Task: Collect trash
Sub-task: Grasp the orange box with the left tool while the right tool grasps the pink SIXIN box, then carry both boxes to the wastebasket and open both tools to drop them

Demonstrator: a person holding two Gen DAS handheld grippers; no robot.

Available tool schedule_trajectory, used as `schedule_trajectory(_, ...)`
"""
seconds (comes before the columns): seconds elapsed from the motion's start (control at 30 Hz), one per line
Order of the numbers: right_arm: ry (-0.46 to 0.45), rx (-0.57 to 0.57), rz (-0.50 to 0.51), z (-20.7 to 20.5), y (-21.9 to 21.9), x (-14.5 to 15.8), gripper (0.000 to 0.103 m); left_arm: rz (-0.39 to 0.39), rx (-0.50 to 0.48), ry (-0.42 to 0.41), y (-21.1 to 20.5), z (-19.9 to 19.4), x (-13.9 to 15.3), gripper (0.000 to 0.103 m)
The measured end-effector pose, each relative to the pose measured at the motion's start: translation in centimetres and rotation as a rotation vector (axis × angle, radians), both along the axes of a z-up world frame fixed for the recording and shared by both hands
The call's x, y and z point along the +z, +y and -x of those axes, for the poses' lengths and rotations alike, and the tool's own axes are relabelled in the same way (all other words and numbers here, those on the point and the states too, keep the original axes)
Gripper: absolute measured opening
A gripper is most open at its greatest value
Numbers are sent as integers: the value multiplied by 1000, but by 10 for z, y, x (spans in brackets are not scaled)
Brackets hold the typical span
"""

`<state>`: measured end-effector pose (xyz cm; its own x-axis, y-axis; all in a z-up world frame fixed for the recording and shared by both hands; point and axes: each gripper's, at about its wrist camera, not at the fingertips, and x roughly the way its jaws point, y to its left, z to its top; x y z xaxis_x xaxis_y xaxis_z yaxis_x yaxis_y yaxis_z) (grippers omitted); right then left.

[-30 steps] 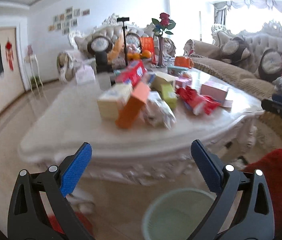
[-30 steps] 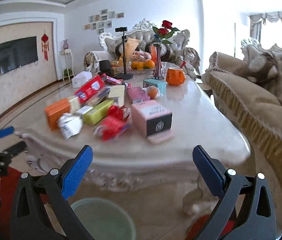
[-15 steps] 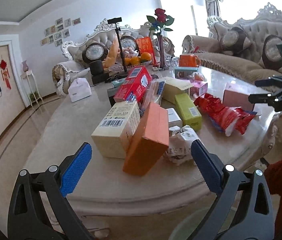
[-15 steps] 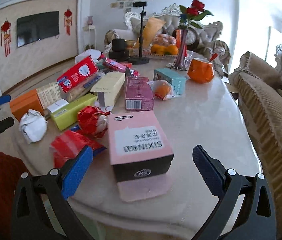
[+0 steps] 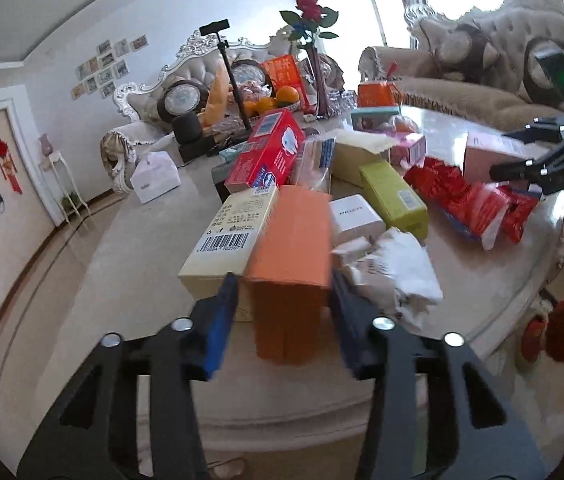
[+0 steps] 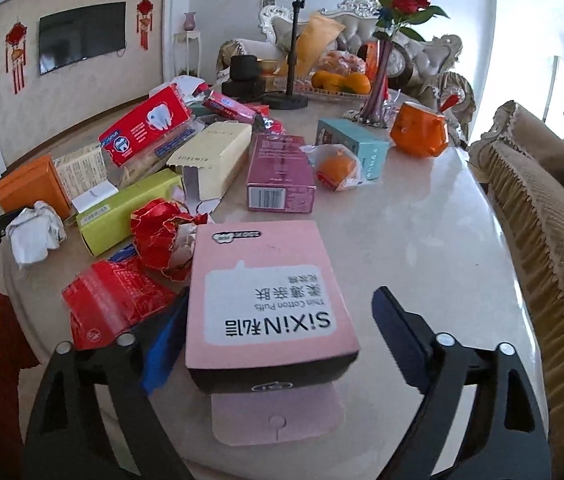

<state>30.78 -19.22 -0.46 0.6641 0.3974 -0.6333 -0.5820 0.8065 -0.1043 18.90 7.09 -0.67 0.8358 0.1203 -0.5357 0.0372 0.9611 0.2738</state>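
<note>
Empty boxes and wrappers litter a marble table [image 6: 422,240]. My left gripper [image 5: 284,308] has closed in around the near end of an orange box [image 5: 292,248]; its blue pads stand at both sides of it, touching or nearly so. A cream barcode box [image 5: 228,236] lies at its left, crumpled white paper [image 5: 398,268] at its right. My right gripper [image 6: 282,328] is open around a pink cotton-puff box [image 6: 266,300], with the left pad close and the right pad apart. The orange box also shows in the right wrist view [image 6: 32,186].
A yellow-green box [image 6: 130,210], red wrappers [image 6: 162,236], a magenta box [image 6: 280,170], a teal box [image 6: 352,148], an orange mug [image 6: 420,130], a rose vase [image 6: 380,80] and a phone stand [image 6: 292,52] crowd the table. A sofa [image 6: 542,240] runs along the right.
Both grippers rose from near a green bin on the floor to the table. The left jaws narrowed around the orange box; the right came around the pink box.
</note>
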Motion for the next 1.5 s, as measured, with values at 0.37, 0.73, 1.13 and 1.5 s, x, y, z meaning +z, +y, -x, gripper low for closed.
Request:
schedule_trajectory(0.37,41,6,-39,3,4,1,61,245,34,38,30,-4,4,29)
schedule_trajectory(0.73,83,-25,-340,46,-43,55,61,460,-25,-35,44,32,43,29)
schedule_trajectory(1.13,378,4,-188,197,-2,-66,61,362,-279,326,-66,134,-39,29)
schedule_trajectory(1.5,511,-70,16,175,38,-182,65,338,-105,633,-79,95,-175,73)
